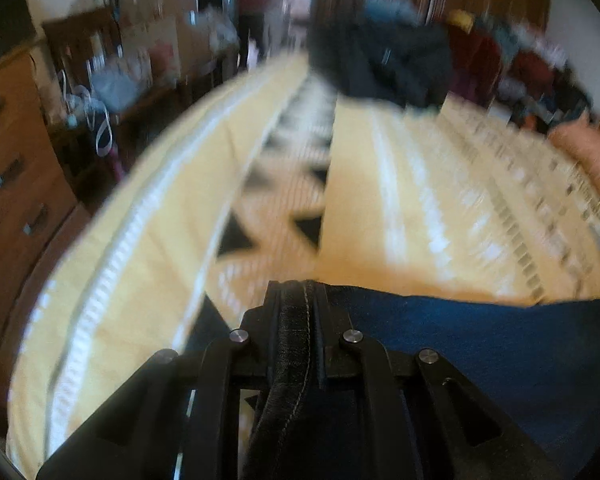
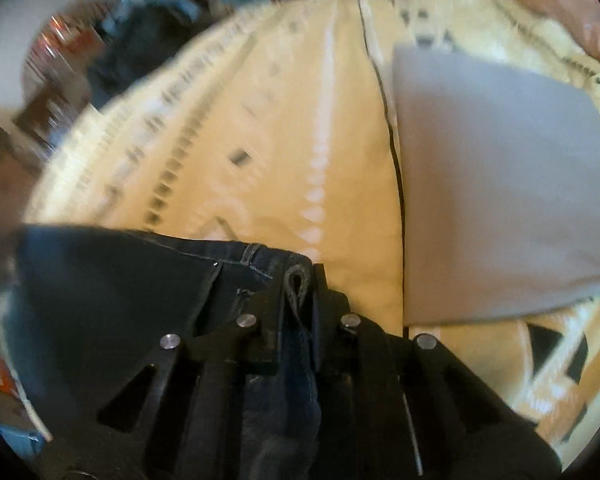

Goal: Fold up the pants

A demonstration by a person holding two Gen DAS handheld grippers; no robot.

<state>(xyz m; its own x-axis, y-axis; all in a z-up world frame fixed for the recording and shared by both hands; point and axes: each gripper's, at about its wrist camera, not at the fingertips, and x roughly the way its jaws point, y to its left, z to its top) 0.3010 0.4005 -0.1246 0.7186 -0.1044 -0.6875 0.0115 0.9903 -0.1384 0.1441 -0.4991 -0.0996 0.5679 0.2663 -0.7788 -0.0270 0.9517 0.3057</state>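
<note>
Left wrist view: the black left gripper (image 1: 297, 292) is clamped on a stitched edge of the dark blue denim pants (image 1: 480, 344), which spread rightward over the yellow patterned bedspread (image 1: 380, 208)

Right wrist view: the black right gripper (image 2: 300, 280) pinches a folded edge of the pants (image 2: 112, 280) above the bedspread (image 2: 280, 140), beside a flat grey cloth (image 2: 500, 180)

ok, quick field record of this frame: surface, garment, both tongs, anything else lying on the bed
surface: bed with a yellow patterned bedspread
garment: dark blue jeans, bunched at the near edge
left tongs: shut on a stitched seam of the jeans
right tongs: shut on a folded edge of the jeans, near the belt loop
other: grey pillow on the bed; dark clothing pile at the far end
</note>
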